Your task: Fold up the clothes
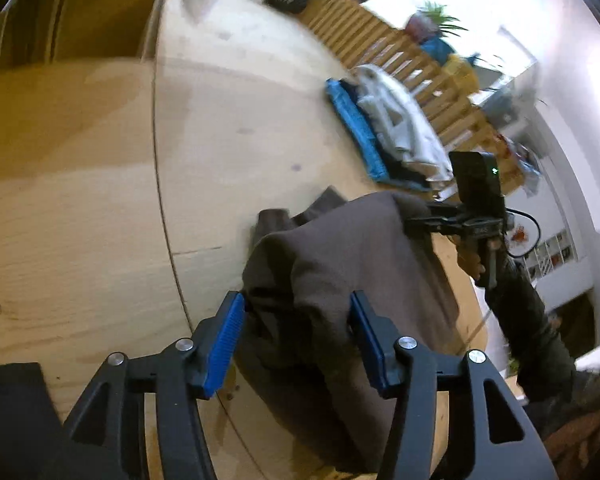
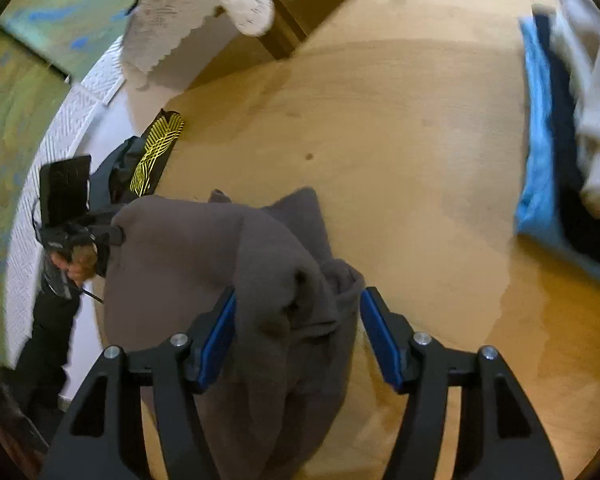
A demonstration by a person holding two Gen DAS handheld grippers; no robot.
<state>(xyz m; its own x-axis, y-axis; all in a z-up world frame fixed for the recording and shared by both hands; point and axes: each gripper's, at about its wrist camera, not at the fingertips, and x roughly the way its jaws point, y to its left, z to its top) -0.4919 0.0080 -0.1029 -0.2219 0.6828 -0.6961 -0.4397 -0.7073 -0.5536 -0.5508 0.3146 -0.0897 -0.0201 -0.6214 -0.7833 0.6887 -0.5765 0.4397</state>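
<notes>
both tongs apparently straddle garment

the left gripper has its blue-padded jaws spread apart, with the brown garment bunched between them above the wooden table. across the cloth, a hand holds the right gripper, which seems to meet the garment's far edge. a blurred pile of clothes lies beyond.

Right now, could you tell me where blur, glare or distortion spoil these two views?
Left wrist view: window glare blows out the top right, the clothes pile is motion-smeared, the table seam bows. Right wrist view: white cloth and far edges blur; the brown garment stays fairly sharp.
</notes>
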